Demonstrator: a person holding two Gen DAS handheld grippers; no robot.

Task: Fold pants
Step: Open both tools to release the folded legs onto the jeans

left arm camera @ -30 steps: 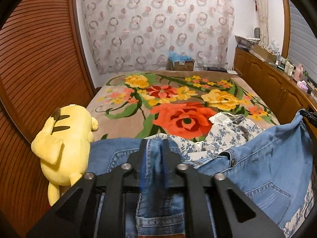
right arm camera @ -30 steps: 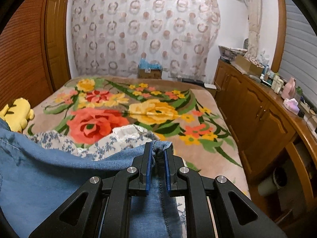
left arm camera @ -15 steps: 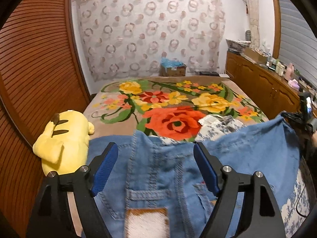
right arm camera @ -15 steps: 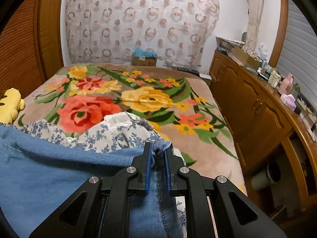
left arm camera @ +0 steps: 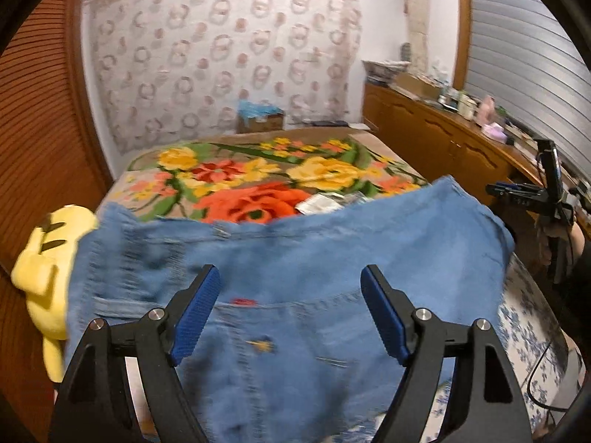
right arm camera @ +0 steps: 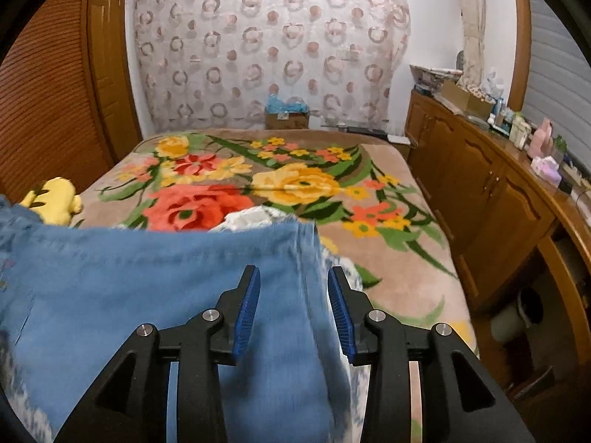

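While the blue denim pants (left arm camera: 295, 258) lie spread in a soft, blurred sheet across the near edge of the bed (right arm camera: 388, 258), a plush yellow toy (left arm camera: 40, 269) sits at the bed's left edge against a ribbed wooden wall (left arm camera: 37, 110). Stitched seams, a small red tag and a yellow embroidered mark show on the denim. The left gripper (left arm camera: 290, 313) stands with its ridged blue pads spread wide above the cloth, pinching nothing. A fleecy blanket (right arm camera: 295, 184) with big orange and yellow roses covers the bed, and a white-and-blue floral cloth (left arm camera: 528, 317) peeks from under the pants at the near right corner. The right gripper (right arm camera: 293, 302) has its jaws opening, the pants' right edge lying between the pads without being pressed. Behind the bed's far edge hangs a sheer curtain (right arm camera: 273, 44) printed with rings, with a cardboard box (right arm camera: 287, 118) below it. Glossy carved wooden cabinets (right arm camera: 498, 192) run along the right wall, their top cluttered with small items.
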